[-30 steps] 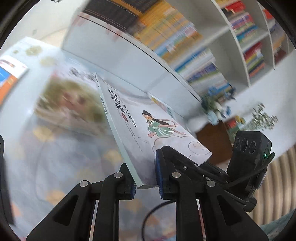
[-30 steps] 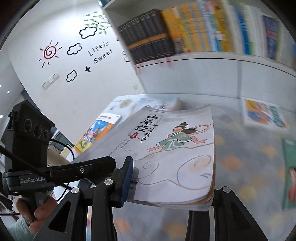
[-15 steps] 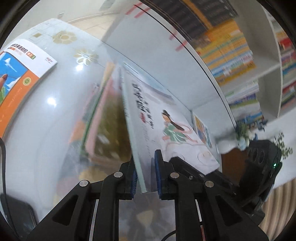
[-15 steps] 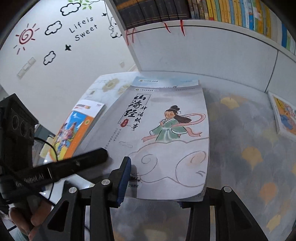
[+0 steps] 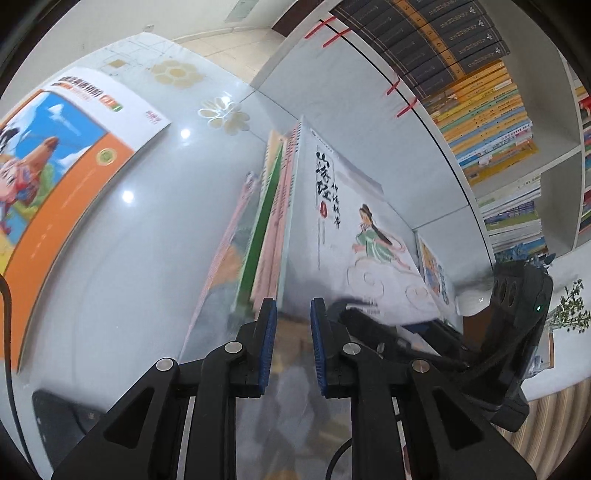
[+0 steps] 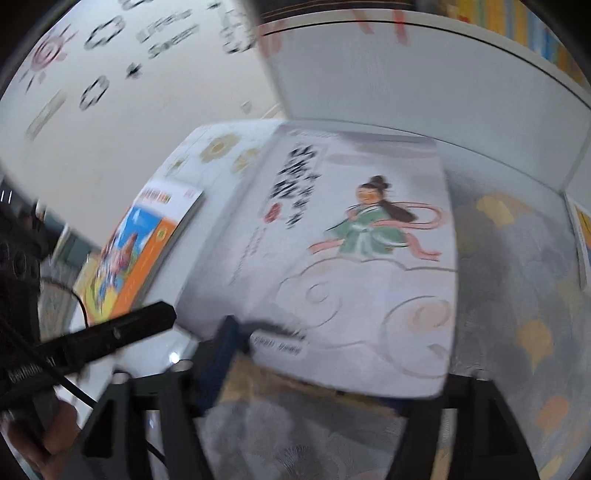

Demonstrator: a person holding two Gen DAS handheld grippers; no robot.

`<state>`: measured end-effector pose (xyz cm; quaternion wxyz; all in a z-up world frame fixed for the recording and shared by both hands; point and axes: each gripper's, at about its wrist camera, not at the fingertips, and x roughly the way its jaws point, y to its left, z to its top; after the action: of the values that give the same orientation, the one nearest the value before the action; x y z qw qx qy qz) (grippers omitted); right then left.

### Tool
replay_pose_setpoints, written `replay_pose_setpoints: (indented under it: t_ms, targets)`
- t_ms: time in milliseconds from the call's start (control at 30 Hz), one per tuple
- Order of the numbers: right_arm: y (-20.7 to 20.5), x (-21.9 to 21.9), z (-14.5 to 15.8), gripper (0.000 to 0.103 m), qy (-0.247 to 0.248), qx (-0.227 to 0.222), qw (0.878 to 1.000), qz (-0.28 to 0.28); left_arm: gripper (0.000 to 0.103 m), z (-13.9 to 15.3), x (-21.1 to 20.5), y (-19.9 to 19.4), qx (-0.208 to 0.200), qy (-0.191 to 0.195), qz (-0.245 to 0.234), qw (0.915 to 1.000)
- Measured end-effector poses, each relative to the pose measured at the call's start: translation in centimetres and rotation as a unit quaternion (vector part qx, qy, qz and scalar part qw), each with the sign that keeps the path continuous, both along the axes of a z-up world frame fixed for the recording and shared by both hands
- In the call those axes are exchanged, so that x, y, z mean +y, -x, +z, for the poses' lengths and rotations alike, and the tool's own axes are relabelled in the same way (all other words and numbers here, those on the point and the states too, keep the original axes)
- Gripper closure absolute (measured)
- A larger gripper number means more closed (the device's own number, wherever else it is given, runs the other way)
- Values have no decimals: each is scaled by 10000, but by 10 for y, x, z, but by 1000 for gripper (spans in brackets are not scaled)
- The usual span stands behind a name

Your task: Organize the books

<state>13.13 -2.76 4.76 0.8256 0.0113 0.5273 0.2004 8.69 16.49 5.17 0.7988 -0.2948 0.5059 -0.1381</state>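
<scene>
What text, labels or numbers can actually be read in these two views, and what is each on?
"山海经": large brush title on the white book atop the stack; the smaller column beside it and the red seal are too small to read.
Orange book: white header title blurred, unreadable.
Dark volumes on the shelf: spine numbers too small to read.
Wall decal: motion-blurred, unreadable.
Left gripper body lettering: blurred.

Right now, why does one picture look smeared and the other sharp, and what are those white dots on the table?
Right wrist view: motion blur smears the fairy book and the wall lettering. Left wrist view: mostly sharp, fisheye-curved shelves; the dots are lamp glare on the glossy table.
</scene>
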Motion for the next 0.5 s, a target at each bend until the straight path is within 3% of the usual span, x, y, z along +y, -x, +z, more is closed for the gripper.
replay_pose_setpoints:
  t_ms: [167,233,333,500]
  targets:
    - [49,-19,-6,25,251,-104,9987,439,85,5,-15,31,84,-321,-286,9990]
    - [79,-38,-22,25,123,390,9983,426,85,2,-32,40,216,-190,-563,9980]
    - [125,-89,-45,25,-78,959,9953,-80,85,1,-71,53,371,8,-1037,9939]
    - [197,-201,-60,25,-632,1465,9782,-1329,76,8,-167,71,407,-113,-1857,9817]
